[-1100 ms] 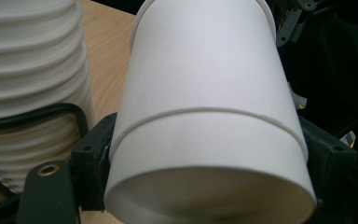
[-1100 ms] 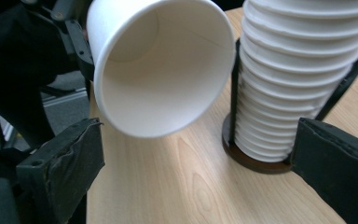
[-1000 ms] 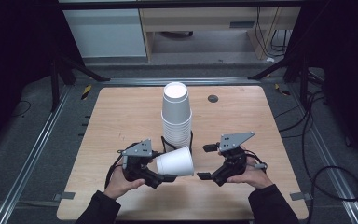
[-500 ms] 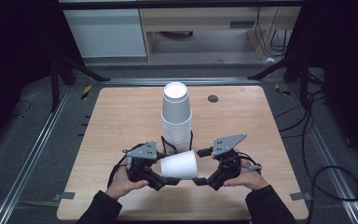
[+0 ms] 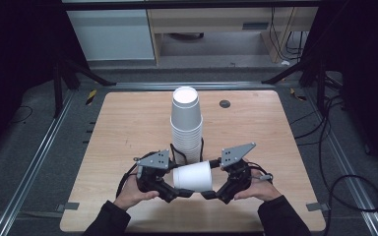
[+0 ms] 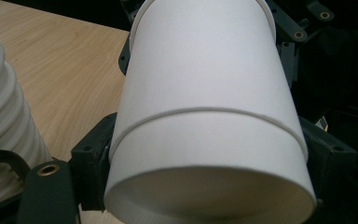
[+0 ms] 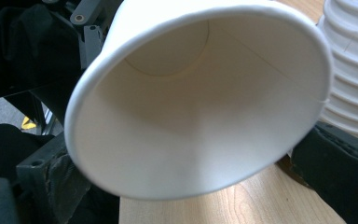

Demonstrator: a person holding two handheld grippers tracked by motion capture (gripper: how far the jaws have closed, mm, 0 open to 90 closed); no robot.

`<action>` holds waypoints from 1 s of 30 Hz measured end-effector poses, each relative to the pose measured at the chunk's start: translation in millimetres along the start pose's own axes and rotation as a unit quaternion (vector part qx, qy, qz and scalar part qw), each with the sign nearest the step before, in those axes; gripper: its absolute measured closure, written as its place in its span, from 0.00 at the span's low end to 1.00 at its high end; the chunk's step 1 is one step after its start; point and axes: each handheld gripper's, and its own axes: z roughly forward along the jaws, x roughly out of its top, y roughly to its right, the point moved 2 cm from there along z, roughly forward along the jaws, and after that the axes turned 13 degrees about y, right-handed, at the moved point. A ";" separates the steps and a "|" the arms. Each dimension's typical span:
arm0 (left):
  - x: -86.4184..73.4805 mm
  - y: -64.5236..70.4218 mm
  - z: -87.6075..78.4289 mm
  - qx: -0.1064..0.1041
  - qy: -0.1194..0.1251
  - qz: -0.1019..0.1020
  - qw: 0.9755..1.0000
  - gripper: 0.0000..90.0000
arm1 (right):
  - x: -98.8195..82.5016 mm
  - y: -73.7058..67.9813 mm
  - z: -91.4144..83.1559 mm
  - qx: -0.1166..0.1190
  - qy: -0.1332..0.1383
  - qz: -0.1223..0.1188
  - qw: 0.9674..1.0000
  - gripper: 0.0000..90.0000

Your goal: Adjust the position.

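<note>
- Paper cup (image 5: 193, 177): lying sideways, now bridged between both tools.
- Left gripper (image 5: 174, 191): clamps its base.
- Right gripper (image 5: 210, 192): has closed in, gripping the rim.
- Cup stack (image 5: 186, 129): just behind; handover likely.

In the high view we cannot make out the fingertips of the left hand-held gripper (image 5: 177, 191) or the right hand-held gripper (image 5: 207, 193): the paper cup (image 5: 193, 177) lying sideways between them covers them. The cup's rim runs off the bottom edge in the left gripper view. The cup stack (image 5: 187, 129) hides its own base behind the cup.
</note>
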 end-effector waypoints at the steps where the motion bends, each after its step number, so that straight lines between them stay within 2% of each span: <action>1: 0.1 -0.2 0.6 0.000 0.000 0.000 1.000 0.23 | -0.4 0.0 0.4 0.002 -0.001 0.000 1.000 0.03; 7: 0.1 -0.3 2.5 -0.004 0.001 0.001 1.000 0.23 | -2.3 0.4 3.5 0.004 -0.006 0.001 1.000 0.04; 22: -1.3 0.3 6.1 -0.007 -0.004 0.003 1.000 0.23 | -5.1 1.5 6.5 0.011 0.002 0.002 1.000 0.09; 30: -2.6 -1.4 6.6 -0.006 -0.008 -0.007 1.000 0.23 | -6.9 3.1 6.7 0.011 0.000 0.005 1.000 0.10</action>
